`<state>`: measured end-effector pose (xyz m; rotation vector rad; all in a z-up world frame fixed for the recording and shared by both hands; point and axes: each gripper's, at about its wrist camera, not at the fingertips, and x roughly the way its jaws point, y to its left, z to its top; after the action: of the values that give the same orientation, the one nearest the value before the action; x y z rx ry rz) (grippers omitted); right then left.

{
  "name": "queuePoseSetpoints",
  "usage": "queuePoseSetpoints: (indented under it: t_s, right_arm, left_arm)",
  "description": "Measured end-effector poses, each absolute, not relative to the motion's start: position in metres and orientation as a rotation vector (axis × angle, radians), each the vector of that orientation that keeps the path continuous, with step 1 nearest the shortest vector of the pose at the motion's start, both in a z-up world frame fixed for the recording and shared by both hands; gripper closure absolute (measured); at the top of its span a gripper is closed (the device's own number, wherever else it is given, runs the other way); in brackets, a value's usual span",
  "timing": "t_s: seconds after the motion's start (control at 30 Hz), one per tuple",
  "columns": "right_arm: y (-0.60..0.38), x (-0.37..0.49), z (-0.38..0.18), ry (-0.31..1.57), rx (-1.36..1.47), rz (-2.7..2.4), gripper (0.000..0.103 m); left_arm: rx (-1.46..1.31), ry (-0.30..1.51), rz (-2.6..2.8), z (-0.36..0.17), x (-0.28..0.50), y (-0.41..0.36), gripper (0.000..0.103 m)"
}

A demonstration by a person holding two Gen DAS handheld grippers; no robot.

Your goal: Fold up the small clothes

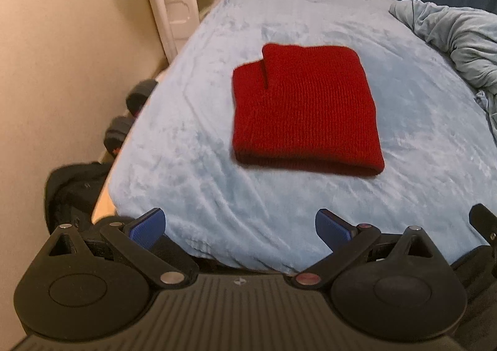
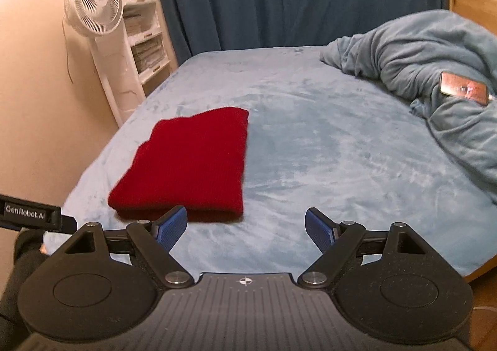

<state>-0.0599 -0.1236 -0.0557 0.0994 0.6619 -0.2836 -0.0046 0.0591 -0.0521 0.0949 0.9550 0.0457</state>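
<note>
Red knit garment [image 1: 303, 108] flat, folded on bed [image 1: 192, 145], ahead of both grippers. Left gripper [image 1: 240, 226], right gripper [image 2: 247, 226] wide open, empty, clear of it; fold looks done.

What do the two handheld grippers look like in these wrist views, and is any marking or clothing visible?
Both the left gripper and the right gripper have black linkage arms with round pivot housings, silver pins, a ribbed grey body with a small crosshair mark, and blue textured fingers. The left gripper's right-side pins look reddish. A "GenRobot.AI" label shows at the right view's left edge. A dark sleeve shows below it.
</note>
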Motion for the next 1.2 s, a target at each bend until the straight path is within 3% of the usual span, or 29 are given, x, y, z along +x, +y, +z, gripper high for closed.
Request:
queuePoseSetpoints:
  t_s: [0.57, 1.2]
  right_arm:
    - [-0.119, -0.093, -0.046, 0.575, 0.144, -0.289, 0.019]
    - [-0.124, -0.081, -0.047, 0.613, 0.140, -0.301, 0.019]
  left_arm:
    - [0.114, 0.909, 0.002, -0.035, -0.043, 0.055, 0.000]
    - [0.034, 0.933, 0.004, -0.046, -0.025, 0.071, 0.000]
